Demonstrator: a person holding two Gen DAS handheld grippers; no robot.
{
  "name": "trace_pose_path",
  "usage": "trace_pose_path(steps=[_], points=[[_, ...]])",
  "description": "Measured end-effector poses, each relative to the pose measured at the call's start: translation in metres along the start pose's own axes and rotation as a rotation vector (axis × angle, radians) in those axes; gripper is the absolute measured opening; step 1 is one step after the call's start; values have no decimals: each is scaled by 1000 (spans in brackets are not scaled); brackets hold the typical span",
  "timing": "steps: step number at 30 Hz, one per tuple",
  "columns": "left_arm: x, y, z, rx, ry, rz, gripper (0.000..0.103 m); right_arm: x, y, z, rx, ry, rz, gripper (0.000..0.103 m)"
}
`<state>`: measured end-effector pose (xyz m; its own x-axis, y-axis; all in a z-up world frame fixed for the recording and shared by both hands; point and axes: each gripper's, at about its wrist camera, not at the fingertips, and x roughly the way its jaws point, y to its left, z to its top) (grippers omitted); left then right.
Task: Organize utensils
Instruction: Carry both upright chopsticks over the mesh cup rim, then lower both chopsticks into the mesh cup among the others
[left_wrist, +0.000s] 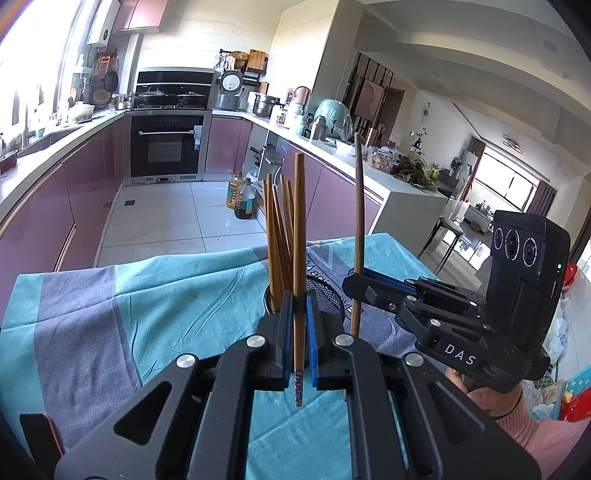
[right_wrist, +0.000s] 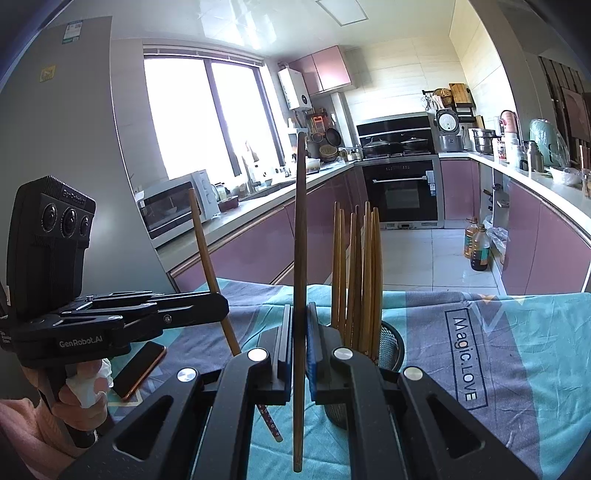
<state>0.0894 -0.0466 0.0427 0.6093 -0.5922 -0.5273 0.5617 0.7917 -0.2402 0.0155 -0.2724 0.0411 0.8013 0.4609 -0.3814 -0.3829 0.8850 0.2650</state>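
My left gripper is shut on a wooden chopstick, held upright just in front of the black mesh holder. The holder has several chopsticks standing in it. My right gripper is shut on a darker chopstick, also upright, beside the mesh holder with its chopsticks. Each gripper shows in the other's view: the right one with its chopstick, the left one with its tilted chopstick.
The table is covered by a teal and grey cloth. A phone lies on the cloth near the left hand. Behind are purple kitchen cabinets, an oven and oil bottles on the floor.
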Motion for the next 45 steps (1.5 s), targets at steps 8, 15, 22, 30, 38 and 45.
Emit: trace_pose_path(steps=[8,15,22,30,38,45], points=[[-12,-1,5,11,-31,-14,7,2,-2,8,-12,-23,-4,6],[-18,-5,12,22,-56,-15,7,3,-4,14,-17,-38,-13,6],[-24,-10,22,23,-83,-26,7,3,-7,21,-19,-54,-16,6],[-31,-19,29,32,-110,-37,7,2,-8,28,-30,-72,-21,6],[-29,-26,38,43,-114,-30,7,4,-8,32,-40,-75,-33,6],[-24,-20,48,41,-117,-26,8,5,-5,35,-49,-82,-40,6]])
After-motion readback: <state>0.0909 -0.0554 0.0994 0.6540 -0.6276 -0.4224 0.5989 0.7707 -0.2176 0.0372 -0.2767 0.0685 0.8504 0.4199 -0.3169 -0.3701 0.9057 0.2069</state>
